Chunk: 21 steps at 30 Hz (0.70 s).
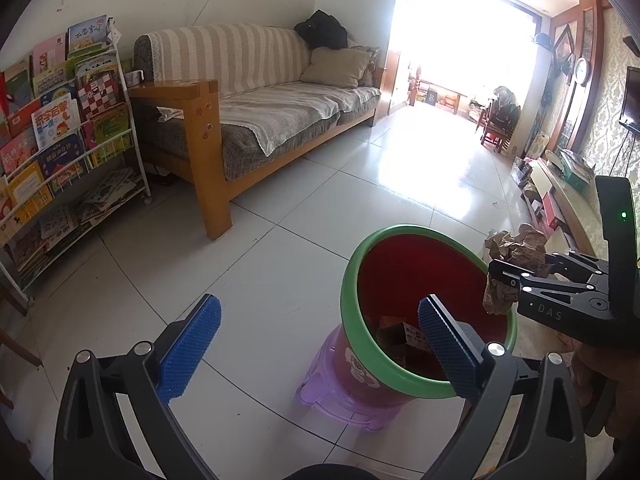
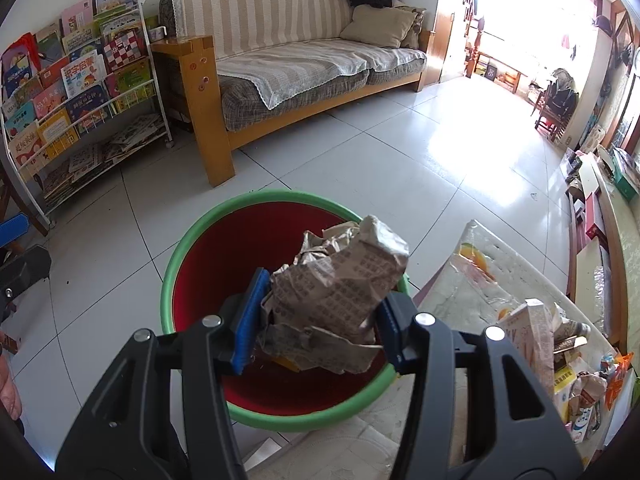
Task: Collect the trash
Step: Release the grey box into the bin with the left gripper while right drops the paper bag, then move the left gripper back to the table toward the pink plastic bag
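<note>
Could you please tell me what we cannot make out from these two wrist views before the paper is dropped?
- Bin contents: in the right wrist view the crumpled paper held by the right gripper covers most of the bin floor.
- Table litter: cut off by the right edge.
- Purple stool: mostly hidden under the bin in the left wrist view.
- Balcony: washed out by glare, both views.

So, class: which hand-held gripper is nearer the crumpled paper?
Right. The right hand-held gripper grips the crumpled paper over the bin; the left hand-held gripper is open, apart.
</note>
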Available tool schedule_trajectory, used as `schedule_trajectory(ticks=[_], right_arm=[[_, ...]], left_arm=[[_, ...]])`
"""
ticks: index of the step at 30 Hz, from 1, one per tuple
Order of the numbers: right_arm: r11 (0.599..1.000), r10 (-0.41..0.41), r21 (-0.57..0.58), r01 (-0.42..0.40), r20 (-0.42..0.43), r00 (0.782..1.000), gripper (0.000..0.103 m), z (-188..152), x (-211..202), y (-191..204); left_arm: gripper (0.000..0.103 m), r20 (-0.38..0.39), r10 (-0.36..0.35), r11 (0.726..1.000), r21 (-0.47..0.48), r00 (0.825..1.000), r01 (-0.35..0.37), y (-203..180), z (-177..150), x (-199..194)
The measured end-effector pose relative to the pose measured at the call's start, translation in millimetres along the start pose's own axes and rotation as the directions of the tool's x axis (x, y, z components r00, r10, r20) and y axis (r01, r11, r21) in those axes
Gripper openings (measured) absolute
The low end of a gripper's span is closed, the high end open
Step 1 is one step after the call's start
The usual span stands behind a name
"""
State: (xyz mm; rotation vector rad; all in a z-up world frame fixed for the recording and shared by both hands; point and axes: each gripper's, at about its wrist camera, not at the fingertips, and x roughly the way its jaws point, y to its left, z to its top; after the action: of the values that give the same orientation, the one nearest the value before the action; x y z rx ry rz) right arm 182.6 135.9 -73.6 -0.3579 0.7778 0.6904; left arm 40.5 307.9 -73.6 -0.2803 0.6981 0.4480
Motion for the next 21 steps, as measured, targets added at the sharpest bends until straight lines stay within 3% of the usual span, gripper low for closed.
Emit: schedule_trajectory(ticks=[4, 7, 9, 12, 21], right_arm=[[1.0, 0.012, -0.014, -0.013, -0.015, 1.0, 0.049, 5, 12, 12], [0.999, 0.022, -0.026, -0.022, -0.029, 0.999, 0.057, 7, 18, 17], [1.0, 0.018, -0.024, -0.019, -0.03, 0.999, 0.08, 7, 19, 17], [1.0, 0.013, -0.016, -0.013, -0.014, 1.0, 0.096, 8, 15, 15], [0.999, 0.004, 0.043, -0.005, 0.034, 0.999, 0.098, -1, -23, -7]], left_arm=[[0.095, -0.012, 0.016, 1.0, -0.017, 1.0, -0.016, 12, -4, 1], [0.095, -0.016, 0.024, 0.999, -0.027, 1.0, -0.024, 18, -4, 1], [0.095, -0.013, 0.026, 0.999, -0.029, 1.0, -0.027, 19, -3, 0], [0.095, -0.005, 0.032, 0.999, -0.022, 0.999, -0.032, 18, -1, -3], [0.095, 0.0, -0.013, 1.0, 0.018, 1.0, 0.013, -13, -1, -6]])
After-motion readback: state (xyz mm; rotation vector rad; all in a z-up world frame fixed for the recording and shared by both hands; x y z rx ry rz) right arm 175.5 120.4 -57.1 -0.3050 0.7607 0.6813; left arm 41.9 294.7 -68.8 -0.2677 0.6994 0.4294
